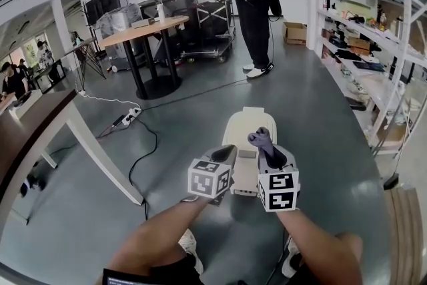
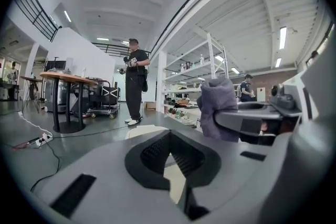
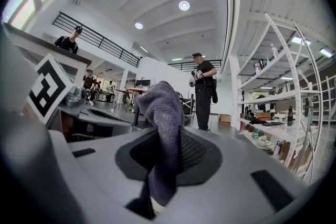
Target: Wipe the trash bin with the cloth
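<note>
Right gripper point(image 3: 164, 150) is seen clamped on the grey cloth point(image 3: 160, 107), which is held upright over the cream trash bin point(image 1: 248, 122). Left gripper point(image 2: 170, 153) is held just beside it, jaws together on nothing. The bin's whole lid is shown only by the head view. Open floor point(image 1: 200, 110) lies ahead, bounded by shelving point(image 1: 373, 63) at right and a table point(image 1: 40, 120) at left.

Bare floor lies open all round the trash bin point(image 1: 248, 120). Over its near end the closed left tongs point(image 1: 225, 154) and the right tongs point(image 1: 273, 158), gripping the cloth point(image 1: 259, 139), crowd side by side. Left of the bin trails a cable point(image 1: 153, 137); the desk point(image 1: 33, 120) stands farther left, a shelf rack point(image 1: 380, 77) well right.
</note>
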